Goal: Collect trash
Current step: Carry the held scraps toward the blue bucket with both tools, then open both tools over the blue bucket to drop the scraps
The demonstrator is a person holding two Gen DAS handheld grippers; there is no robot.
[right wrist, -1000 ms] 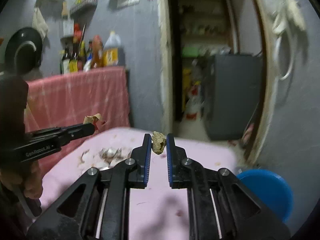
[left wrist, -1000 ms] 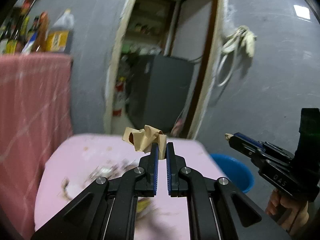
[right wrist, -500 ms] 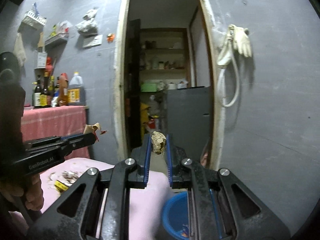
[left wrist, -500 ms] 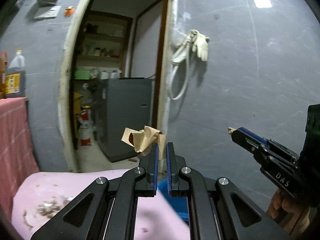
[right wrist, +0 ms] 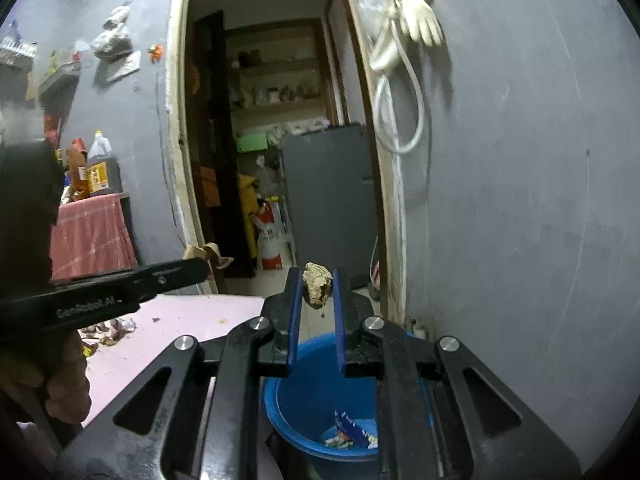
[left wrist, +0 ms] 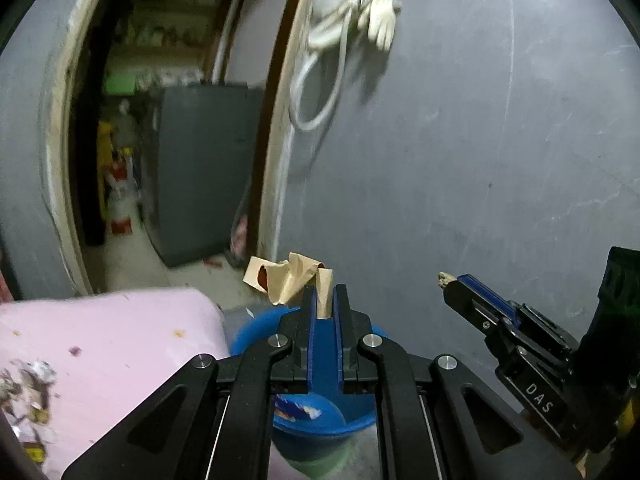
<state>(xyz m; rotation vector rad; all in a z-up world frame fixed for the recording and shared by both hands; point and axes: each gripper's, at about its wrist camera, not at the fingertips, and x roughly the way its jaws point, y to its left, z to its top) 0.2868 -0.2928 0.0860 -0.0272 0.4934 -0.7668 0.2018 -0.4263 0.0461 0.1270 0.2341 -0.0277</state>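
Note:
My left gripper (left wrist: 325, 300) is shut on a crumpled piece of brown paper (left wrist: 286, 278) and holds it above the near rim of a blue bucket (left wrist: 256, 330). My right gripper (right wrist: 316, 286) is shut on a small crumpled beige wad (right wrist: 317, 283) and holds it above the same blue bucket (right wrist: 296, 396), which has a few wrappers (right wrist: 352, 432) at its bottom. The right gripper also shows in the left wrist view (left wrist: 450, 284), and the left gripper shows in the right wrist view (right wrist: 200, 266).
A pink table (left wrist: 120, 344) stands left of the bucket, with loose scraps (left wrist: 28, 388) on it. A grey wall (left wrist: 480, 160) is close on the right. A doorway (right wrist: 272, 140) leads to a room with a grey cabinet (right wrist: 328, 196). Bottles (right wrist: 100, 168) stand at the far left.
Both grippers have moved right, off the pink table, and now hang over the blue bucket. Each still holds its piece of trash.

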